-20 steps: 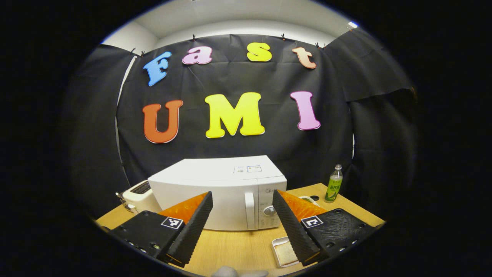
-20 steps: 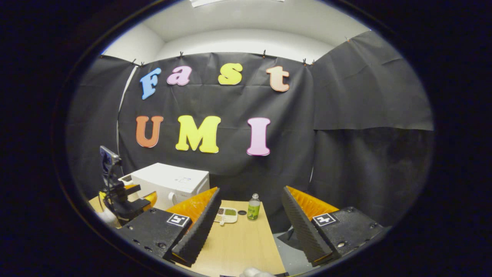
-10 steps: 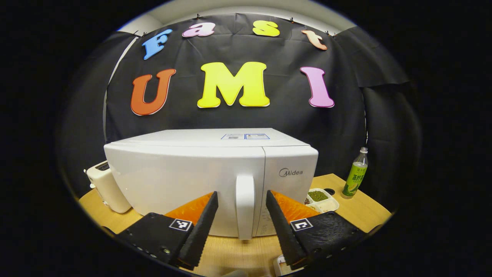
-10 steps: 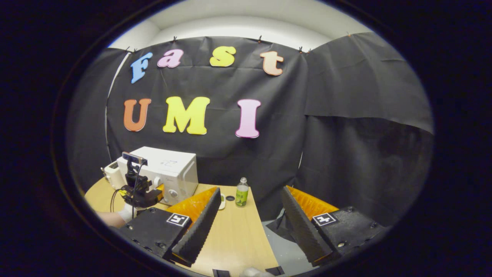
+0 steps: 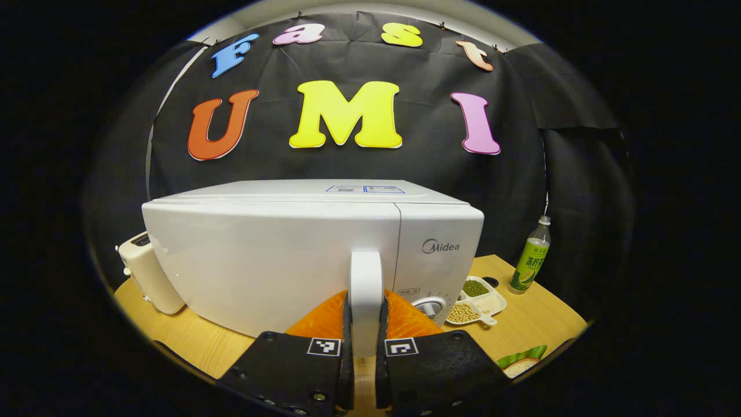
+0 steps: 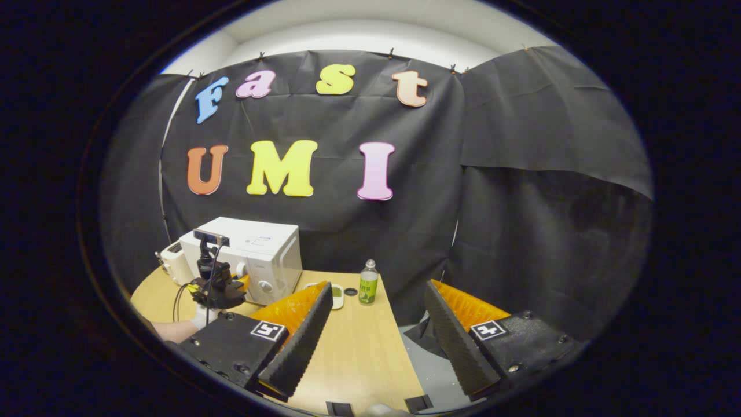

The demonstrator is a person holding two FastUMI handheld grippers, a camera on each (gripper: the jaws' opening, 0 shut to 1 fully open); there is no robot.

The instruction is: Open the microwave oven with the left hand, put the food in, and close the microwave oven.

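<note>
Both fingers of the left claw [image 5: 365, 347] pinch the upright door handle [image 5: 366, 289] of the white microwave oven [image 5: 301, 255], a hold that suits pulling the shut door outward. Over the near end of the worktop [image 6: 353, 353], well apart from the oven, the right claw [image 6: 376, 336] hangs spread and empty, out of the door's swing, I judge. Food sits in a divided tray [image 5: 477, 301] just right of the oven, within reach for loading.
</note>
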